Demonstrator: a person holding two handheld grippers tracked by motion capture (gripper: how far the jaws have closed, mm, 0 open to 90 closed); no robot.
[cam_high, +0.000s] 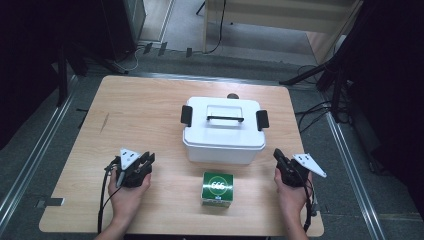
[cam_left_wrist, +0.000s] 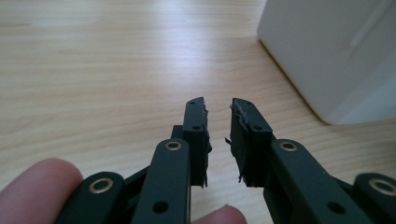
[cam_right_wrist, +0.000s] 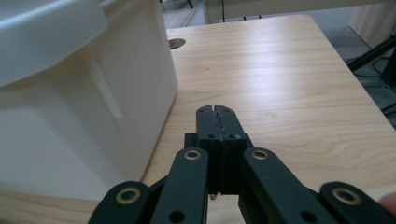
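We note a white lidded storage box (cam_high: 223, 131) mid-table (cam_high: 135, 115), a green carton (cam_high: 218, 188) just in front. Left gripper (cam_left_wrist: 218, 112) rests left of it, jaws slightly parted, empty. Right gripper (cam_right_wrist: 217, 110) rests to its right, jaws pressed together, empty; its view shows a round hole (cam_right_wrist: 176, 43) behind the box.

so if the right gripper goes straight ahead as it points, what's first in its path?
Looks free. The right gripper, fingers together, points along bare table just beside the white box, which sits off its line. Clearance to the box wall is hard to judge.
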